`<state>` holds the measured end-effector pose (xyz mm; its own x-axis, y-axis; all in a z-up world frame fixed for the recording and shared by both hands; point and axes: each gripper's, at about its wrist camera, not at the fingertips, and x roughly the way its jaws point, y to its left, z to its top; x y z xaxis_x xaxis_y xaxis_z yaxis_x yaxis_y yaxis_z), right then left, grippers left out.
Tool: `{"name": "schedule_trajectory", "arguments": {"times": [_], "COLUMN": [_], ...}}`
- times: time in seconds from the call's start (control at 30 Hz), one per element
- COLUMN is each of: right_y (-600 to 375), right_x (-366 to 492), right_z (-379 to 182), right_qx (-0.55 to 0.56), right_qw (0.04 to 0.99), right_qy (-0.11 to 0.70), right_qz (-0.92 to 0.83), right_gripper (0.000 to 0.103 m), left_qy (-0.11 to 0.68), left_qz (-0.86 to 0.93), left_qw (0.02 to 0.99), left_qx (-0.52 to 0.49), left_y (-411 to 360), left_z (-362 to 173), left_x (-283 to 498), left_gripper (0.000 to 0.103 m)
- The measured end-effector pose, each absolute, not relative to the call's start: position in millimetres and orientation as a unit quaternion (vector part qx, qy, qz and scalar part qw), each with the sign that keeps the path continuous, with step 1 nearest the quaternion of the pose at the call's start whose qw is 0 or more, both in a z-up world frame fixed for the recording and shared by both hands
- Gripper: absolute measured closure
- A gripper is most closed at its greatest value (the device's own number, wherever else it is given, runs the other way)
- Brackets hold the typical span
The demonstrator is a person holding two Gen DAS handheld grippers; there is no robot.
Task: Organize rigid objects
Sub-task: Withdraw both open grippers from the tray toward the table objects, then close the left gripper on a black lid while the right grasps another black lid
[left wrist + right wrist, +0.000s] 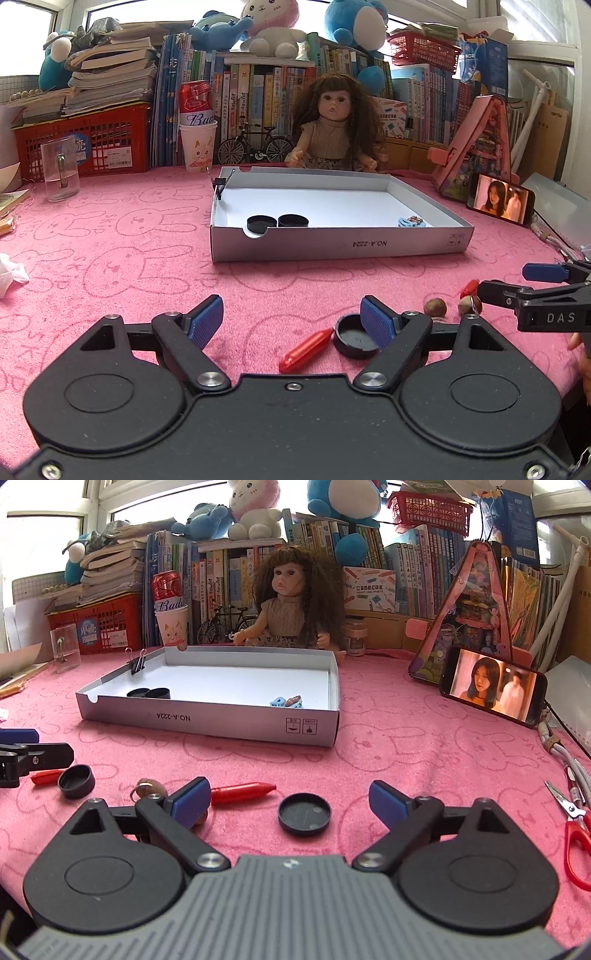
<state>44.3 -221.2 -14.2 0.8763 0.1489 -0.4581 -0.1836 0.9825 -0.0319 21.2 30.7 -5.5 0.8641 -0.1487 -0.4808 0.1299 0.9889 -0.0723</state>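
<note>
Surface: pink terry cloth w/ rabbit outlines (110, 236) covers table.
Box: shallow white cardboard box lid (340, 243) mid-table, open side up, black binder clip (220, 183) on its left wall.
In box: two round black plastic caps (277, 222) touching each other near front-left corner; small blue trinket (410, 222) near front-right.
L gripper: left gripper (291, 321) low over cloth, fingers spread, nothing between pads; round black cap w/ hollow side up (354, 338) just beside its right pad, red crayon-shaped stick (304, 350) lying tilted next to that cap.
R gripper: right gripper (290, 799) fingers spread wide, empty; flat round black lid (304, 814) lies on cloth between them, not touched.
Near R gripper: second red crayon-shaped stick (243, 792) just past its left pad; brown nut-like charm on metal ring (146, 788) partly behind that finger.
Right edge: red-handled scissors (576, 827) on cloth.
Backdrop: long-haired doll (332, 125) sitting behind box; phone w/ video playing (493, 685) propped at right.
</note>
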Motion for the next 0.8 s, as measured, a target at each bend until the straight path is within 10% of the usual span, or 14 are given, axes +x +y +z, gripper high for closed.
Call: {"name": "schedule_trajectory", "arguments": {"times": [0.4,0.8], "right_y": [-233.0,-231.7], "right_x": [45.7,45.4], "right_z": [-26.1,-26.5], "right_qx": [-0.012,-0.015], "right_qw": [0.967,0.967], "right_qy": [0.247,0.246], "right_qz": [0.063,0.063], "right_gripper": [0.005,0.005], "left_qy": [0.255,0.256], "left_qz": [-0.087,-0.079], "left_qw": [0.963,0.962], "left_qx": [-0.026,-0.046], "left_y": [34.6,51.2], "left_z": [-18.8,-12.3], "left_x": [5.8,-5.5], "left_gripper": [0.028,0.056]}}
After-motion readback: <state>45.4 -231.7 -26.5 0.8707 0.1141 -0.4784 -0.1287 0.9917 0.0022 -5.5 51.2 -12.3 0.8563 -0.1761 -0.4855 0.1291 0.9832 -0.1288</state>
